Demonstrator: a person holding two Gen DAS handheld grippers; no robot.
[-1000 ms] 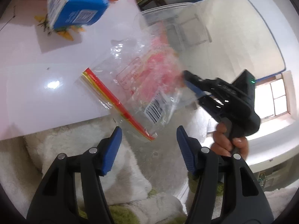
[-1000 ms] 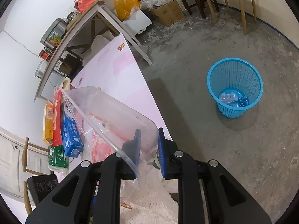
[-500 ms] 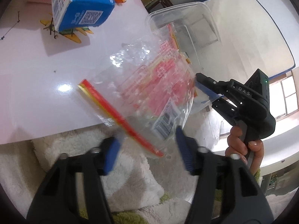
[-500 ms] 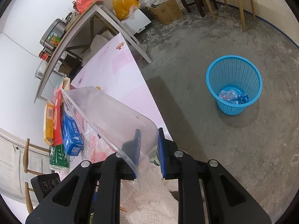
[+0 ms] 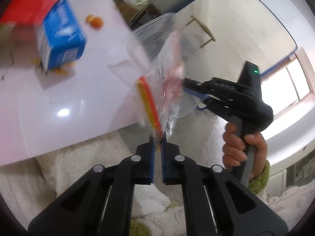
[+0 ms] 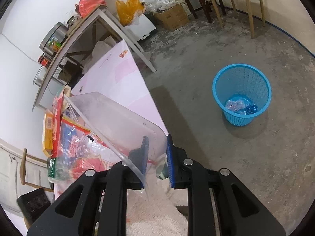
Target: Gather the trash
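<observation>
Currently | left gripper: clenched on red zip edge of plastic bag | right gripper: pinching clear container, bag inside its mouth, both beside table edge | bin: on floor, well apart from table | risk: thin film may slip my pinch; tilted container may spill.

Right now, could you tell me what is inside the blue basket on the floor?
The blue basket holds a crumpled clear wrapper and a small dark blue piece at its bottom; anything beneath them is hidden.
</observation>
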